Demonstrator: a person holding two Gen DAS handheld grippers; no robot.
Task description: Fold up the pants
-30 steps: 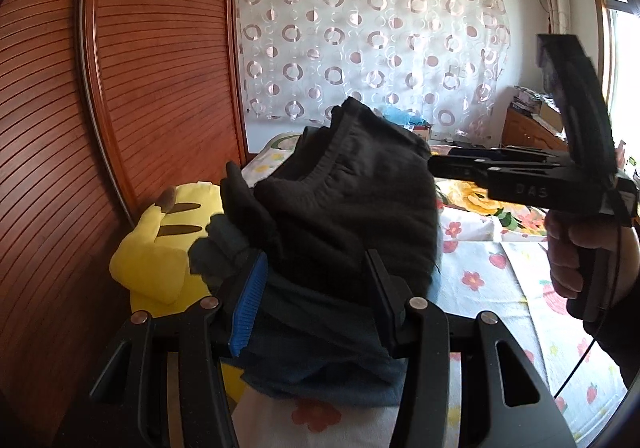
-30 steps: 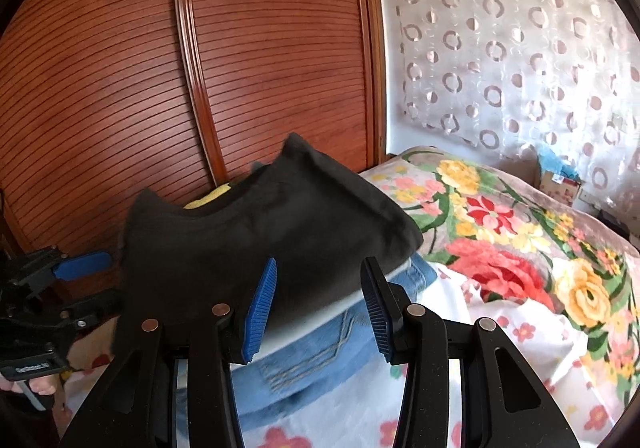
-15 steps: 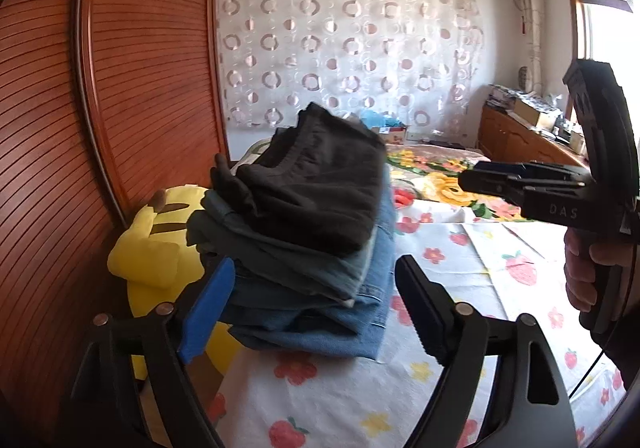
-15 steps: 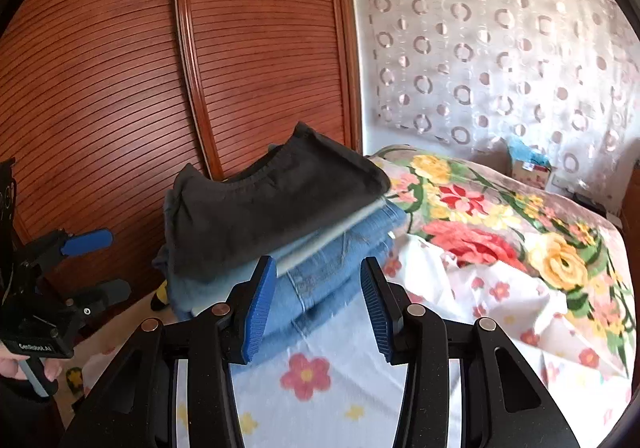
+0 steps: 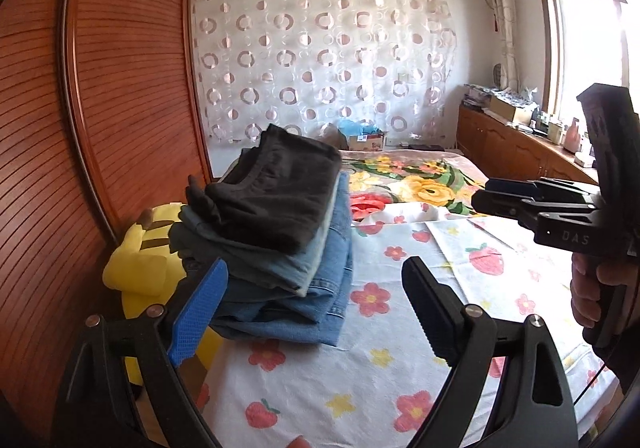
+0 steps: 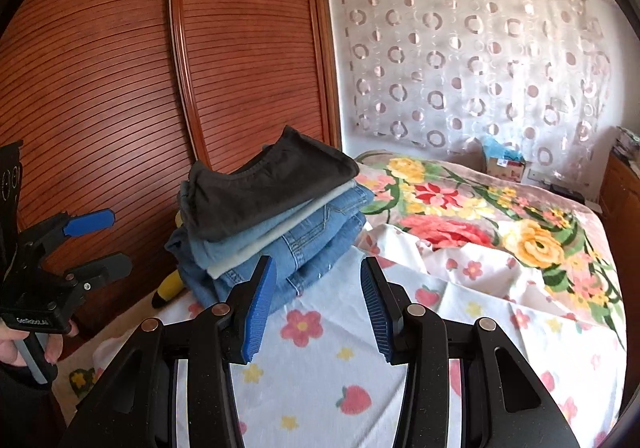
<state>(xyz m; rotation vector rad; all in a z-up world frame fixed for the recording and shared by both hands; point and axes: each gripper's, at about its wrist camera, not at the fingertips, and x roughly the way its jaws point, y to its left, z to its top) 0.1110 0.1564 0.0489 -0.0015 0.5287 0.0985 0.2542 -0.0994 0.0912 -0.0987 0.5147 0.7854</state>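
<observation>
A stack of folded pants sits on the bed near its left edge. Dark grey pants (image 5: 276, 187) lie on top, with several blue jeans (image 5: 320, 288) under them. The stack also shows in the right wrist view, dark pants (image 6: 268, 187) over jeans (image 6: 304, 244). My left gripper (image 5: 312, 308) is open and empty, just in front of the stack. My right gripper (image 6: 316, 304) is open and empty, a little short of the stack. Each gripper shows in the other's view: the right one (image 5: 532, 199), the left one (image 6: 92, 240).
The bed has a white sheet (image 5: 400, 328) with strawberries and flowers and a floral blanket (image 6: 480, 207) further back. A yellow plush toy (image 5: 140, 260) lies between the stack and the wooden wardrobe (image 5: 100, 107). A curtain (image 5: 320, 67) and a cabinet (image 5: 520, 151) stand behind.
Both grippers have pulled back from the stack. The left gripper has let go of the dark pants and opened wide. The dark pants now rest on top of the stack.
</observation>
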